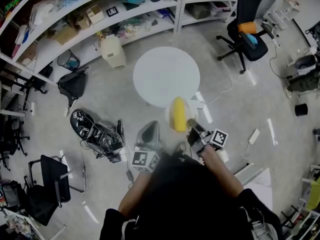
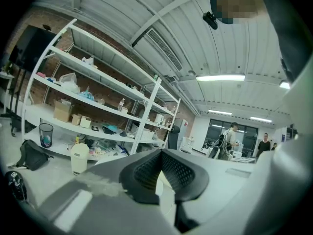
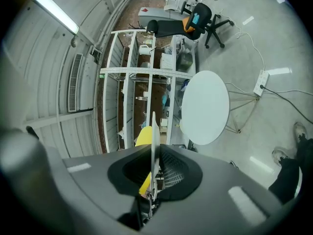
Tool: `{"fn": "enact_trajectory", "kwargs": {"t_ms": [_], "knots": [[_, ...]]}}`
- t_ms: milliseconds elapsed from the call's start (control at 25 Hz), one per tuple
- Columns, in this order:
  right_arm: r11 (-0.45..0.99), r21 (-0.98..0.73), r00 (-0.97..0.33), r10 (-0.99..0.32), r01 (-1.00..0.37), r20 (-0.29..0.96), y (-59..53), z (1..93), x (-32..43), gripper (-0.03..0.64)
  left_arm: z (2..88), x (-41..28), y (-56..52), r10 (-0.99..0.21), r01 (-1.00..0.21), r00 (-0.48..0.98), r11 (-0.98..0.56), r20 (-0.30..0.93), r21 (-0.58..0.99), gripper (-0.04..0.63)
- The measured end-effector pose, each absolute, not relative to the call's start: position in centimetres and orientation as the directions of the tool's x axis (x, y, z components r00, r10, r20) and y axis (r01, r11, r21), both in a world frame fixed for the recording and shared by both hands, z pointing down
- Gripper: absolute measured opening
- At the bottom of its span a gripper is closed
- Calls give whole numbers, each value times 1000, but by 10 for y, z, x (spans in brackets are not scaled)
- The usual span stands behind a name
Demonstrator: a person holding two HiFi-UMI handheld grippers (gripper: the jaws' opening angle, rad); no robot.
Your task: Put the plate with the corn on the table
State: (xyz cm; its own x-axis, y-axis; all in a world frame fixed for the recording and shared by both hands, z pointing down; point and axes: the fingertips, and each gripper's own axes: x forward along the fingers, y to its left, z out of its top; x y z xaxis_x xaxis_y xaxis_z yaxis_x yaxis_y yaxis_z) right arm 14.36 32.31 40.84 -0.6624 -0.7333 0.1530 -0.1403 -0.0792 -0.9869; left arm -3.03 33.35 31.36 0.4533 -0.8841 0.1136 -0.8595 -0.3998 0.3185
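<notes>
Pinching the plate [image 1: 169, 116] rim, right tongs [image 1: 192, 126] hold corn [image 1: 178, 115] at the table [image 1: 165, 74] edge.

Bright ceiling strip lights [image 2: 220, 77] glare overhead; fisheye edges bend and darken, nearest foreground is blurred.

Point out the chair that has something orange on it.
The black office chair on casters, right of the round white table; the black chairs at the head view's lower left carry nothing orange.

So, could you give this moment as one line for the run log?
right gripper: shut on plate rim | corn: on plate | plate: in air, near edge of round table | left gripper: open, empty
</notes>
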Motion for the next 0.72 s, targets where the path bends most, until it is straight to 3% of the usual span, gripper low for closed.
{"fn": "enact_trajectory", "kwargs": {"t_ms": [720], "knots": [[-74,-990,-601,-788,-123,134,304,405,105,42,315,-69,299,-856,-827,509,-460,86,322,3]]}}
